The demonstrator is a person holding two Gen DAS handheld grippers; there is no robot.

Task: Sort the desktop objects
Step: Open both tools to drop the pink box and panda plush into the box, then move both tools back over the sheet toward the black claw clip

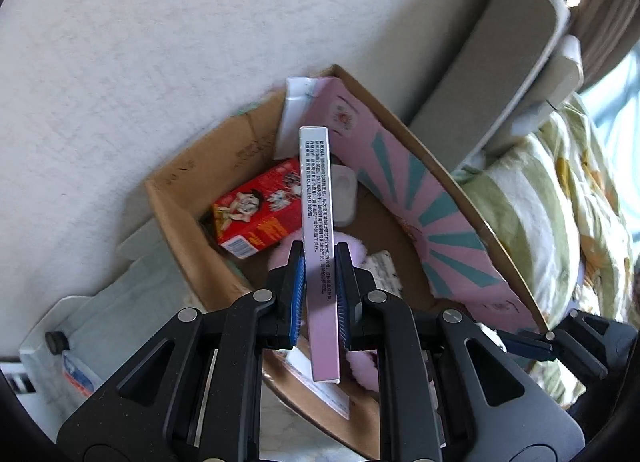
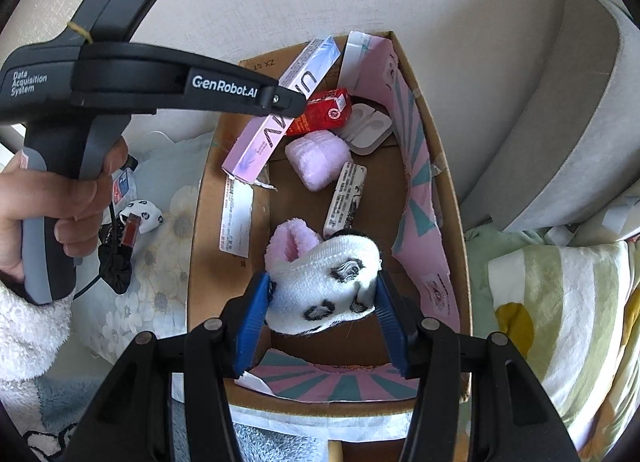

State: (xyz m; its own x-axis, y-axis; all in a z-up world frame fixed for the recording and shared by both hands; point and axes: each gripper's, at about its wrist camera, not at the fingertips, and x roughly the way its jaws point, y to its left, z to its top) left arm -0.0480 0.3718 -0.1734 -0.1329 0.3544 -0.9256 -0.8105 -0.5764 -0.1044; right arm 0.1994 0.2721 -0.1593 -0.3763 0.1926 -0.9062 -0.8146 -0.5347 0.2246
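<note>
My left gripper (image 1: 320,252) is shut on a long pink-and-silver carton (image 1: 318,222) and holds it above the cardboard box (image 1: 192,198). The right wrist view shows that carton (image 2: 276,114) slanting over the box's left wall (image 2: 200,246), pinched by the left gripper. My right gripper (image 2: 322,282) is shut on a white sock with black spots and a pink fluffy cuff (image 2: 324,278), held over the box's near end. Inside the box lie a red carton (image 2: 322,110), a pink fluffy bundle (image 2: 318,158), a grey case (image 2: 368,128) and a small printed packet (image 2: 345,200).
A pink-and-teal sheet (image 2: 418,198) lines the box's right wall. A second spotted sock (image 2: 144,214) and a black cord lie on the floral bedding left of the box. A grey cushion (image 2: 560,122) leans on the wall to the right, above striped bedding (image 2: 560,302).
</note>
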